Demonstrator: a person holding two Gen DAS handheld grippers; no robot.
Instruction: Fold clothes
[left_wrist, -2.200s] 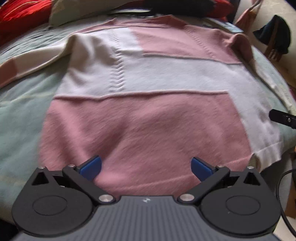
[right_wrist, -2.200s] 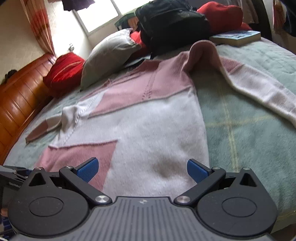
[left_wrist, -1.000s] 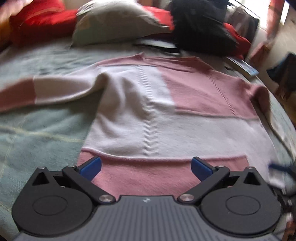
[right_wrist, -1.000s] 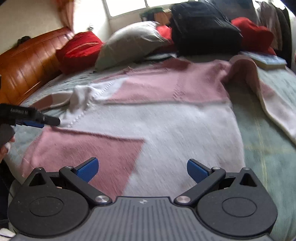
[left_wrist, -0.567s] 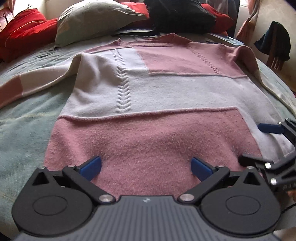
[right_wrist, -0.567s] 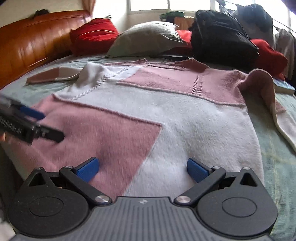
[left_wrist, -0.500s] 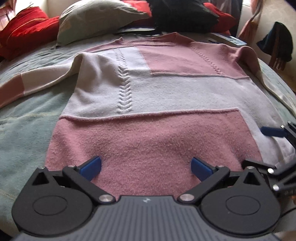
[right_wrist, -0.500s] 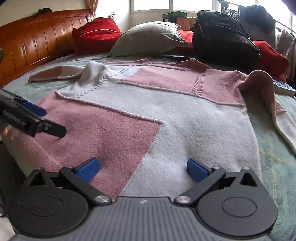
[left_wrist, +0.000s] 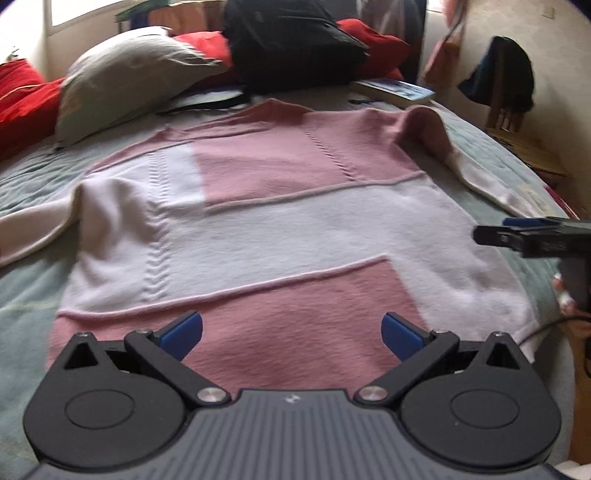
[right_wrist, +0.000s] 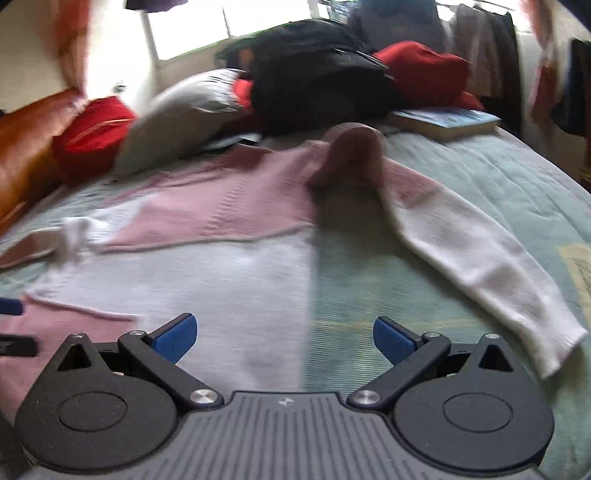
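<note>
A pink-and-white sweater (left_wrist: 280, 229) lay spread flat on the pale green bed (right_wrist: 498, 192), its hem toward the cameras and its neck toward a grey pillow (left_wrist: 125, 77) and a black backpack (left_wrist: 291, 44). The left tongs (left_wrist: 291, 332) were spread wide over the pink panel by the hem, gripping nothing. The right tongs (right_wrist: 285, 335) were spread wide too, empty, over the sweater's right edge where white knit met bedcover. The right sleeve (right_wrist: 469, 266) stretched out sideways on the bed. A book (right_wrist: 443, 120) rested near the backpack.
</note>
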